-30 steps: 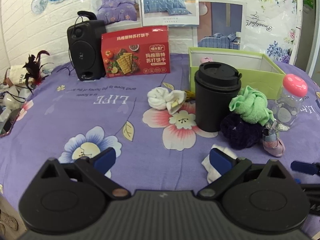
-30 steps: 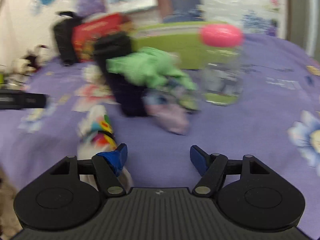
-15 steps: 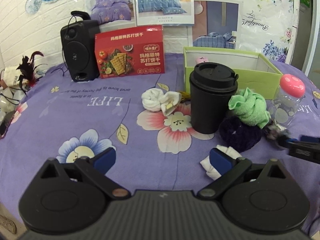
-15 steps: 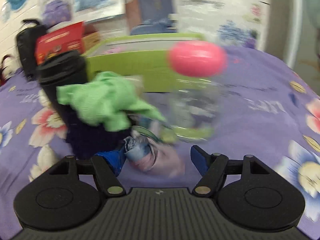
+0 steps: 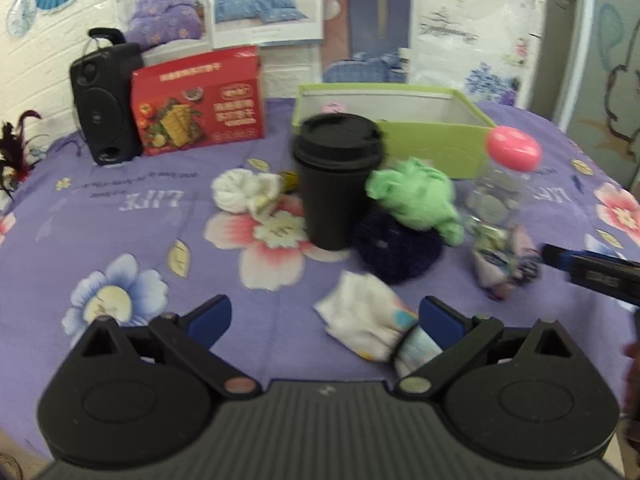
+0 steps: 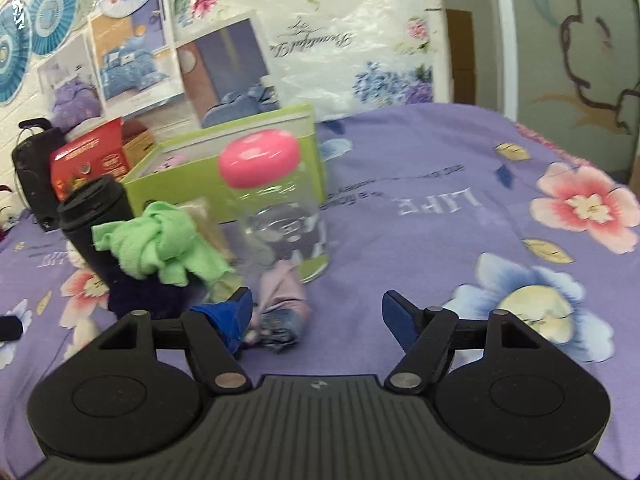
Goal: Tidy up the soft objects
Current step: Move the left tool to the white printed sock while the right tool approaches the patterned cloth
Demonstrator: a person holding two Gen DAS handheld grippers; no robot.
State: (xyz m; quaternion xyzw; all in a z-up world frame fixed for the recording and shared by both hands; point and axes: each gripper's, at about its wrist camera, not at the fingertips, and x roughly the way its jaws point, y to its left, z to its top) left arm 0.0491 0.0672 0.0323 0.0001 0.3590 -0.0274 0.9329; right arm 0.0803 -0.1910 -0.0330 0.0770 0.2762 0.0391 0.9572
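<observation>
Soft bundles lie on the purple floral cloth: a green one point(image 5: 414, 196) on a dark purple one point(image 5: 394, 246), a white one point(image 5: 246, 194), a white patterned sock roll point(image 5: 372, 320) and a pink-blue patterned roll point(image 5: 502, 260). The pink-blue roll shows in the right wrist view point(image 6: 280, 308), just inside the left fingertip of my open right gripper point(image 6: 316, 314). My left gripper point(image 5: 324, 316) is open, with the white patterned roll by its right finger. A green box point(image 5: 424, 136) stands behind.
A black lidded cup point(image 5: 336, 184) stands left of the green bundle. A clear jar with a pink lid point(image 6: 280, 208) stands behind the pink-blue roll. A red cracker box point(image 5: 200, 100) and a black speaker point(image 5: 104, 100) stand at the back left.
My right gripper has moved forward and right, from the white patterned roll to the pink-blue roll. My left gripper has shifted right and slightly nearer the bundles. Both stayed open.
</observation>
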